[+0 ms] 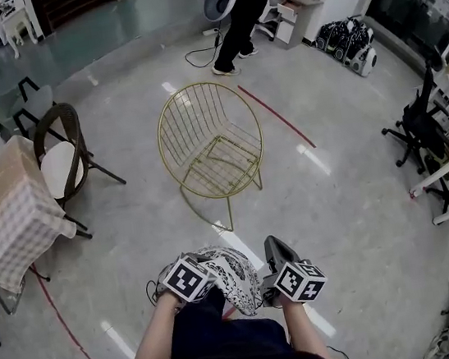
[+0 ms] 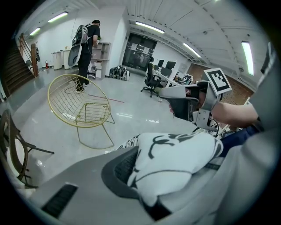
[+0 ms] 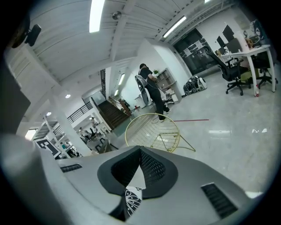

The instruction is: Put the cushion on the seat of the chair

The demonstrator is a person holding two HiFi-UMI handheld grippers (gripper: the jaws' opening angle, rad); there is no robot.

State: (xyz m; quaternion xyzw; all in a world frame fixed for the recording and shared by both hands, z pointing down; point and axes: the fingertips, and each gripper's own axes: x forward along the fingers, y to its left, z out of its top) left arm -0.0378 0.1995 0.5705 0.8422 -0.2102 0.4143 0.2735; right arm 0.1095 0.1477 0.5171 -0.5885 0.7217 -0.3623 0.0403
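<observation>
A patterned cushion [image 1: 232,280] is held low in the frame between the left gripper [image 1: 197,276] and the right gripper [image 1: 272,271] (each carried on a bare forearm). A gold wire chair [image 1: 212,147] is seen ahead on the glossy floor [image 1: 353,206], well apart from the cushion.

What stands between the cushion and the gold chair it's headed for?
Nothing visible. Only bare floor lies between the cushion and the chair, and its wire seat holds nothing.

Chair [image 1: 216,167] stands beyond the cushion [image 1: 232,277], well apart.
</observation>
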